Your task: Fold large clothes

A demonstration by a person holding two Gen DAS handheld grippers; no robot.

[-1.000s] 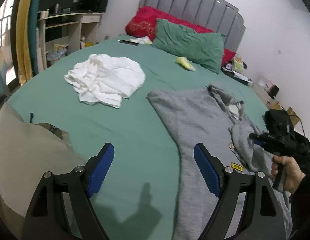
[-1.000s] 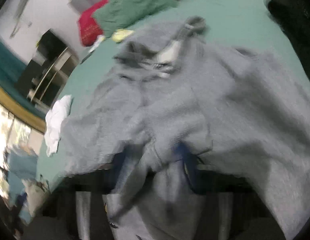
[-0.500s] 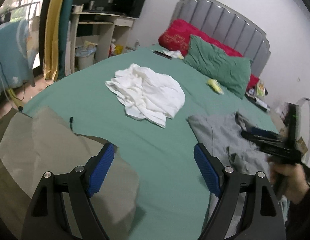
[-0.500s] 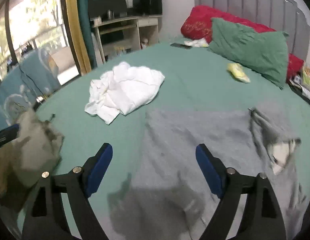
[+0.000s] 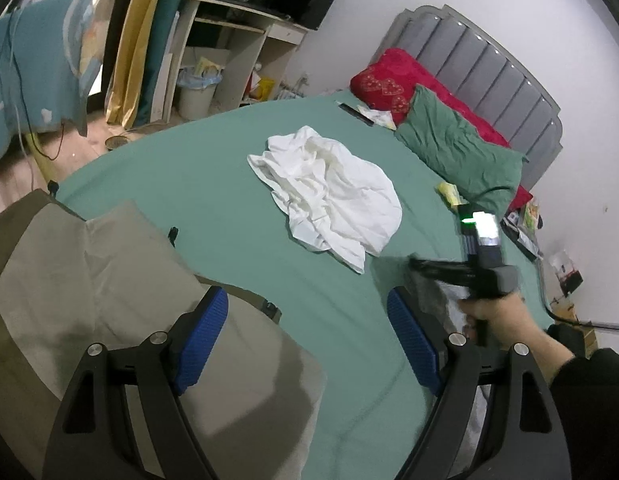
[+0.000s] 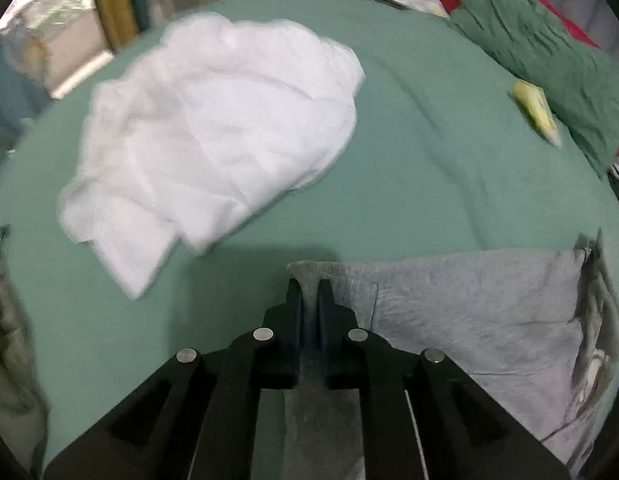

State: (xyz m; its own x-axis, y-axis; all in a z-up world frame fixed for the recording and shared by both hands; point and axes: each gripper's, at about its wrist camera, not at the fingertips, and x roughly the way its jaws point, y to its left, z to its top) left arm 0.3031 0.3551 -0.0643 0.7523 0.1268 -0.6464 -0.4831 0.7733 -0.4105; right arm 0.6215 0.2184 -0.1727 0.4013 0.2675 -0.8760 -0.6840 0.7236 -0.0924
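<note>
A grey hoodie (image 6: pixel 469 312) lies flat on the green bed sheet (image 6: pixel 409 184). My right gripper (image 6: pixel 309 286) is closing tight on the hoodie's near left corner, with the cloth pinched between its blue pads. In the left wrist view that gripper (image 5: pixel 441 270) is a blurred shape in a person's hand (image 5: pixel 497 316). My left gripper (image 5: pixel 305 300) stands open and empty above the edge of a khaki garment (image 5: pixel 109 280). That garment is spread at the bed's near left. A crumpled white garment (image 5: pixel 329 196) (image 6: pixel 213 132) lies mid-bed, beyond both grippers.
A green pillow (image 5: pixel 457 152) and a red pillow (image 5: pixel 389 76) lean on the grey headboard (image 5: pixel 489 60). A small yellow item (image 5: pixel 449 192) and a dark flat object (image 5: pixel 355 112) lie on the sheet. A desk (image 5: pixel 237 28) and a bin (image 5: pixel 195 88) stand left of the bed.
My right gripper was open above the grey hoodie and is now shut on its corner, closer to the white garment. The left wrist view swung left over the khaki garment.
</note>
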